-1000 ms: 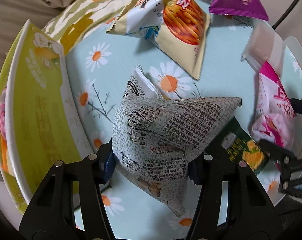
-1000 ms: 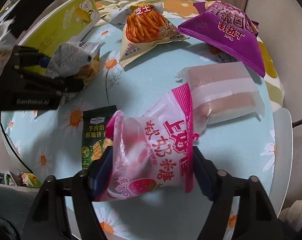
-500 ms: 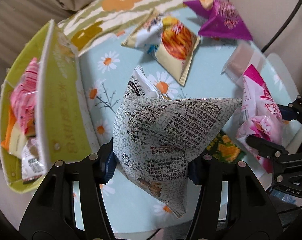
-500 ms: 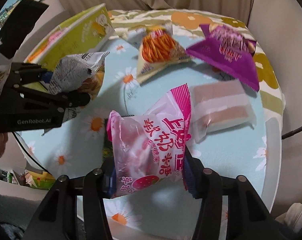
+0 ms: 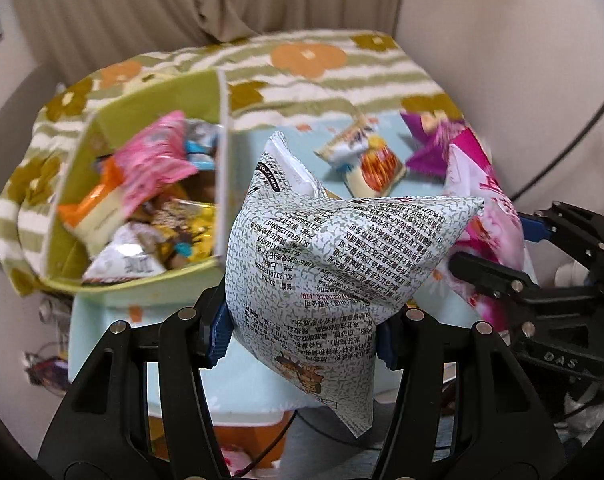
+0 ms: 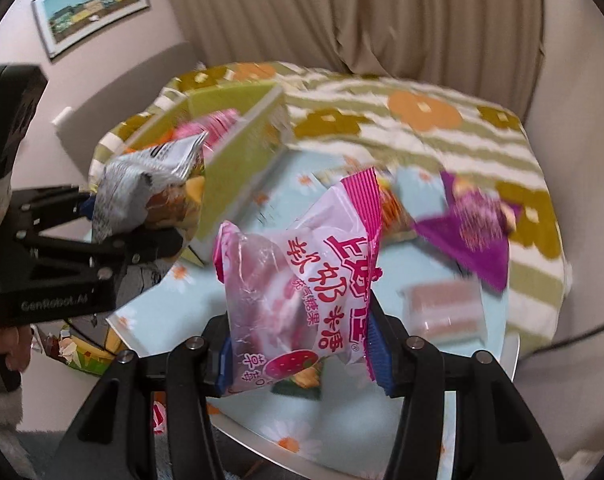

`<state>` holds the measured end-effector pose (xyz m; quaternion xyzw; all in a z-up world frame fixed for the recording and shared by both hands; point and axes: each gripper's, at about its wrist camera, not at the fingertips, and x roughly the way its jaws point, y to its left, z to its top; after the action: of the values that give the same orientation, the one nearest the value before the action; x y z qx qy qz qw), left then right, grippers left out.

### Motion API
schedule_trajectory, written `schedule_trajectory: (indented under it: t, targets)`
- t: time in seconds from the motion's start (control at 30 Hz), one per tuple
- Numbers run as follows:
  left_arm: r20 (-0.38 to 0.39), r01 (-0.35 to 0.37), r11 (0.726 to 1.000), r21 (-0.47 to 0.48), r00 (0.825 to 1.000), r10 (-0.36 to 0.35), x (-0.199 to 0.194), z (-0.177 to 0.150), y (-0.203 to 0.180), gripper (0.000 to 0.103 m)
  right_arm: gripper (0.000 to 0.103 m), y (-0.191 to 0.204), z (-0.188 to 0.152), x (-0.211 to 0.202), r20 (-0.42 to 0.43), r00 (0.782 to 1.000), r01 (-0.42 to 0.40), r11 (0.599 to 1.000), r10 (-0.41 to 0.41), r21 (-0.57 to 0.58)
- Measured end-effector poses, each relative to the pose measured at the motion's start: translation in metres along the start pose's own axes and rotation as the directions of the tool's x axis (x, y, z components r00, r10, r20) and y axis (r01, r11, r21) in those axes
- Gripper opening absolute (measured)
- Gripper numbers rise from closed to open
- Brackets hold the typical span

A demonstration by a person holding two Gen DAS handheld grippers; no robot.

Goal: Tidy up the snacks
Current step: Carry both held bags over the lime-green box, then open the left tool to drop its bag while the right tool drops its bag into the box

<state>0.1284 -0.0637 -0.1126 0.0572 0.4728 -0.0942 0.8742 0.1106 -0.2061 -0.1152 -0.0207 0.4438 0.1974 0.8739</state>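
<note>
Only the left camera looks down into the green box (image 5: 142, 152), at ten o'clock, full of snacks. Only the right camera shows the picture on the wall (image 6: 92, 8) at eleven o'clock. The left gripper (image 5: 302, 328) squeezes a grey snack bag (image 5: 342, 252) covered in tiny print, held up over the table (image 5: 258, 392). The right gripper (image 6: 302, 356) squeezes a pink candy bag (image 6: 302, 280) with red Chinese writing and a strawberry. "GenRobot.AI" and "DAS" are printed on the grippers.

Your right gripper (image 6: 302, 354) clamps the pink candy bag (image 6: 302, 280) above the table (image 6: 238, 432); your left gripper (image 6: 114, 224) grips a grey snack bag (image 6: 142, 188) beside the green box (image 6: 238, 152).
</note>
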Motion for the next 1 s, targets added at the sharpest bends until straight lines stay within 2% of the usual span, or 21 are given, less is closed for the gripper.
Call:
schedule_trajectory:
  t: [0.23,0.5,0.77,1.0]
  targets:
    - [0.08,-0.045,0.994,-0.1,0.995,0.053,-0.043,0.002,0.052,0.053,0.05,0.04,0.043,-0.006,0.051,0.997,-0.051,0.997,0.054,-0.061]
    - [0.117,-0.08,0.981,-0.18,0.988,0.102,-0.051,0.021,0.133,0.053,0.05,0.086,0.1,0.008,0.083,0.993,-0.076,0.993,0.084,-0.095]
    - [0.08,-0.062,0.977,-0.202,0.994,0.079,-0.006,0.043,0.207,0.053,0.05,0.119,0.142,0.046,0.072,0.993,-0.087,0.995,0.091,-0.052]
    - [0.027,-0.008,0.985,-0.175,1.0,0.013,0.048,0.053,0.235,0.053,0.05,0.131,0.158,0.086,0.02,0.998,-0.061,0.998,0.061,0.009]
